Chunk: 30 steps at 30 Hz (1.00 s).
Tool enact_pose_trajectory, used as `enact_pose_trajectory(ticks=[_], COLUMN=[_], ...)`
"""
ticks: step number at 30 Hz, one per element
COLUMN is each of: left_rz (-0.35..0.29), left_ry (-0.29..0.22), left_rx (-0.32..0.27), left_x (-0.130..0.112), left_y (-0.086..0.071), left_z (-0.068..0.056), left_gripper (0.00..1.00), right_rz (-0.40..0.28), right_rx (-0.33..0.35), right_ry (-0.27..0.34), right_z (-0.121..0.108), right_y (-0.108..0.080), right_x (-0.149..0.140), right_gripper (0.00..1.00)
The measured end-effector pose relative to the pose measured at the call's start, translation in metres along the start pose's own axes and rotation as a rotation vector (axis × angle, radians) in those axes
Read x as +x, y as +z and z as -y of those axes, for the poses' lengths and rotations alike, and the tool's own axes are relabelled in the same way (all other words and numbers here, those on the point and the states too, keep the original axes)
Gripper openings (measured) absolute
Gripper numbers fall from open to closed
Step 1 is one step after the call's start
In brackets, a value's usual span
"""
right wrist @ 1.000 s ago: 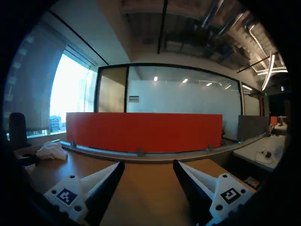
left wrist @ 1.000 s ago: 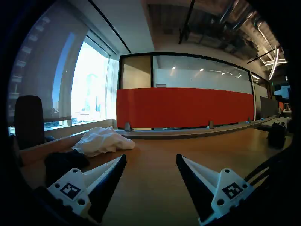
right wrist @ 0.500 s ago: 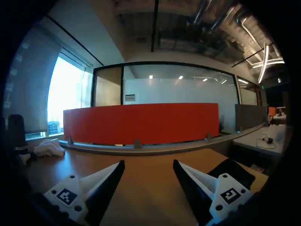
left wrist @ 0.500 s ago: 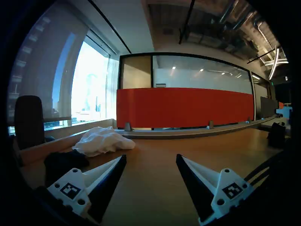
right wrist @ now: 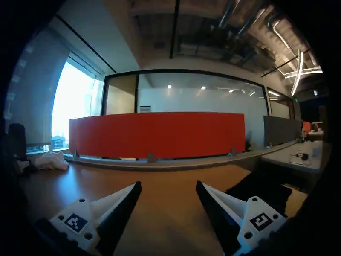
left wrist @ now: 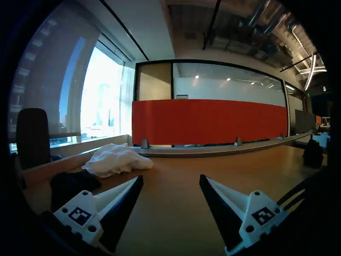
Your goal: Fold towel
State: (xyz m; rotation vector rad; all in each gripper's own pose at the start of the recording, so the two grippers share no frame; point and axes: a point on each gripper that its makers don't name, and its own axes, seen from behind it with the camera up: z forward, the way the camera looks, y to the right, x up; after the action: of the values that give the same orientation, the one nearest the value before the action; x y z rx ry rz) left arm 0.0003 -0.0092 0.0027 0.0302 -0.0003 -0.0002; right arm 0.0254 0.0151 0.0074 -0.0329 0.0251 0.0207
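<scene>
Step in hand, as I judge it: reach for towel, nothing gripped yet.
- Left gripper [left wrist: 170, 187]: tongs wide, empty, low over table [left wrist: 179, 222].
- Right gripper [right wrist: 167, 192]: tongs wide, empty.
- White towel [left wrist: 116, 158]: crumpled heap at 10 o'clock of left gripper, near. Towel [right wrist: 49, 161] at 9 o'clock of right gripper, well apart.

To do well: bring both grippers to heap, pinch one hem corner each, spread flat before folding.

Count: one towel, two grippers, two dark cloths. Left dark cloth [left wrist: 72, 184] lies just beside towel, right dark cloth [right wrist: 260, 192] at 4 o'clock of right gripper.

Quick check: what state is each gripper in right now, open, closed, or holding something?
Left gripper: open, holding nothing; the white towel lies apart from it on the desk.
Right gripper: open, holding nothing.
</scene>
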Motion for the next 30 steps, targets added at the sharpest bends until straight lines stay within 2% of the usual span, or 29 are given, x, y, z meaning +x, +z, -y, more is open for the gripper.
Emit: enact_pose_trajectory(ticks=[9, 30], left_rz=[0.000, 0.000], left_ry=[0.000, 0.000], left_rx=[0.000, 0.000], left_x=[0.000, 0.000], left_y=[0.000, 0.000], left_z=[0.000, 0.000], left_gripper=[0.98, 0.98], right_rz=[0.016, 0.023], right_rx=[0.012, 0.021], right_ry=[-0.006, -0.022], right_z=[0.003, 0.011], right_y=[0.000, -0.006], right_x=[-0.016, -0.021], right_gripper=[0.99, 0.99])
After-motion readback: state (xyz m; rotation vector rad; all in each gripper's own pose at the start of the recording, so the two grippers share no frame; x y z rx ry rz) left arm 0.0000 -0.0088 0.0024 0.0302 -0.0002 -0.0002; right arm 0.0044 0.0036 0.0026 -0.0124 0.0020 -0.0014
